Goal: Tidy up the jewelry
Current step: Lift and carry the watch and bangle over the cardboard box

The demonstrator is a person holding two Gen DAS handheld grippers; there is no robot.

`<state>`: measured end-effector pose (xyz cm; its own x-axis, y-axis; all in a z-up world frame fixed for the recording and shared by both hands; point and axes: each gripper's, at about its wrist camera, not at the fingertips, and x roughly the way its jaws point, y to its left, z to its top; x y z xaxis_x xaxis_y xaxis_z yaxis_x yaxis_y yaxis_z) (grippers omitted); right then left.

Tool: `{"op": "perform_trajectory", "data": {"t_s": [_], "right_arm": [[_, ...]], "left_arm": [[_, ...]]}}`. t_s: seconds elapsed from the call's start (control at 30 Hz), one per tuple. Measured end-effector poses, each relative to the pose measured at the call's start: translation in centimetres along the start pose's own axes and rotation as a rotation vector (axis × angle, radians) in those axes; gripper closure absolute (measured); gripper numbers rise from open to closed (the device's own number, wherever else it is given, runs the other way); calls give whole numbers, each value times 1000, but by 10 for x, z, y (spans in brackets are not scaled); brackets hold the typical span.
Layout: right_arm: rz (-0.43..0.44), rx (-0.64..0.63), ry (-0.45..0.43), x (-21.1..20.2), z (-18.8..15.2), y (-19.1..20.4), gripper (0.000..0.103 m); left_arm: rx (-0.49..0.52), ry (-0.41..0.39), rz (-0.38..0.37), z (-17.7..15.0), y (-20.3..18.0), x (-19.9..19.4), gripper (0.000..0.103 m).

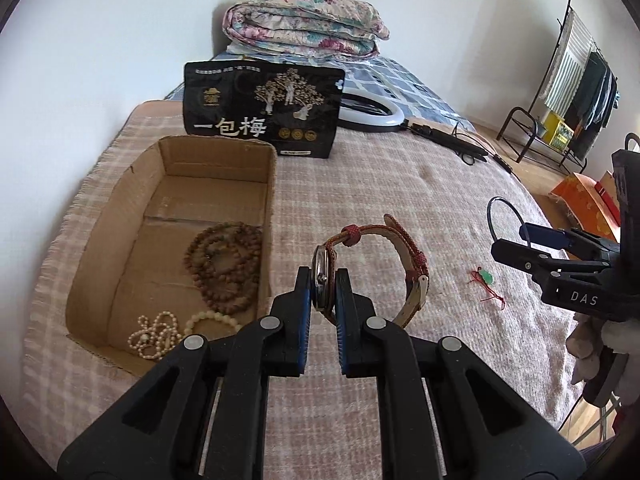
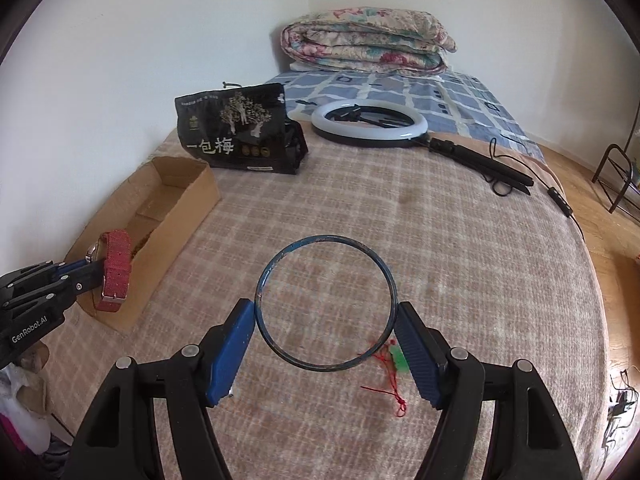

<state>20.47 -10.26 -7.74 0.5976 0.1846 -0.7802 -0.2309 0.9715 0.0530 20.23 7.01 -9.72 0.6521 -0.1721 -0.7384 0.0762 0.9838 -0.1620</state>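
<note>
My left gripper point(image 1: 323, 280) is shut on a wristwatch point(image 1: 322, 278) with a red woven strap, held by its case above the bed, just right of the cardboard box point(image 1: 276, 184). The box holds brown wooden beads point(image 1: 224, 264) and cream pearl strands point(image 1: 160, 332). My right gripper point(image 2: 325, 316) is shut on a thin dark blue bangle point(image 2: 280, 252), gripped across its width and held above the blanket. A small green pendant on red string point(image 2: 400, 360) lies on the blanket under the right finger; it also shows in the left wrist view point(image 1: 486, 278). The watch shows in the right wrist view point(image 2: 116, 272).
A black snack bag point(image 1: 260, 108) stands behind the box. A ring light point(image 2: 370, 124) with its stand and cable lies at the back right. A folded floral quilt point(image 1: 304, 24) sits at the bed's far end. A clothes rack point(image 1: 576, 92) stands on the floor to the right.
</note>
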Motion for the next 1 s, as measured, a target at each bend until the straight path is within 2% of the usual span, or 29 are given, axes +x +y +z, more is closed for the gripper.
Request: {"op": "perform_trajectory", "data": {"t_s": [0.37,0.67,1.0], "right_arm": [[125,-51,-36,18,42,65,30],[183,-150,-45,47,81,133,30],[219,-186,-12,89,103,175,30]], "left_arm": [[-62,-32,74,-1,56,-19,94],[-126,-29,121,-2,94,-21,94],[-167,-24,149,-4,118,-19,94]]}}
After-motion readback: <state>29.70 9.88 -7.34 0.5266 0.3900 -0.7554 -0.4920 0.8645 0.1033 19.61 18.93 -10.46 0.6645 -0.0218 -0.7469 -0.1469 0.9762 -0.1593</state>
